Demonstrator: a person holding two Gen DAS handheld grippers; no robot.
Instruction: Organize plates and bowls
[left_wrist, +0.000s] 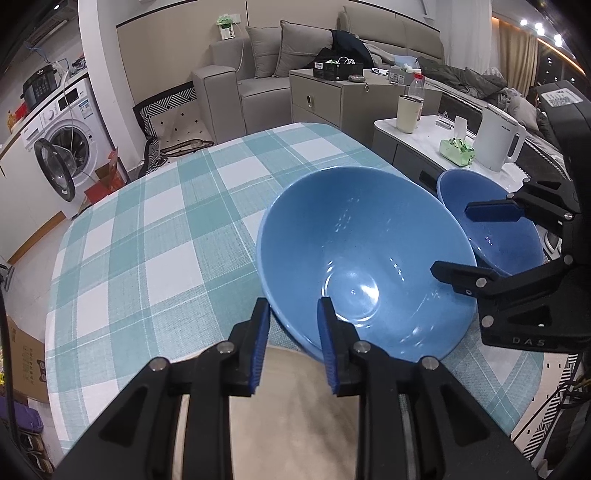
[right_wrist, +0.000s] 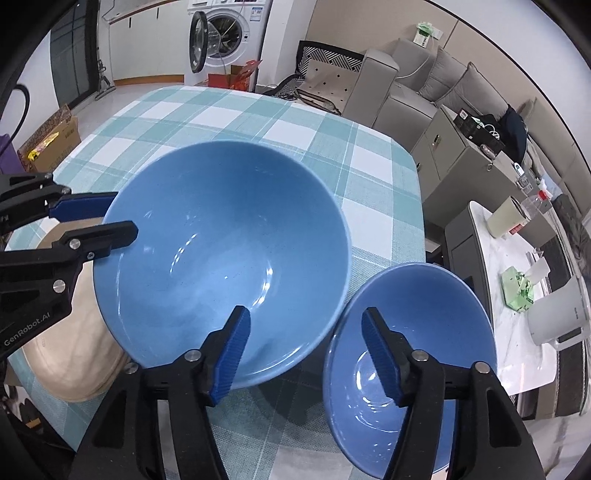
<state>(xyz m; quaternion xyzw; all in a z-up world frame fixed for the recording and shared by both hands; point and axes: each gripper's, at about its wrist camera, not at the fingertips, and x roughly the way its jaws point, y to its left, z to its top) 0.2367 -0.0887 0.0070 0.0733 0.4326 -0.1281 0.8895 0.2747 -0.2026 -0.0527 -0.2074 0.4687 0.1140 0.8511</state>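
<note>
Left gripper (left_wrist: 293, 343) pinches large bowl's (left_wrist: 362, 258) rim — seemingly; right gripper (right_wrist: 306, 354) gapes.

A teal-and-white checked tablecloth (left_wrist: 155, 229) covers the table in a lived-in room. At far left, a white washing machine (left_wrist: 62, 144) stands with its door open. A grey sofa (left_wrist: 258, 74) lines the far wall. To the right, a marble side table (left_wrist: 424, 136) carries a white kettle (left_wrist: 496, 142), cream tumbler (left_wrist: 409, 113) and green tissue pack (left_wrist: 456, 150).
</note>
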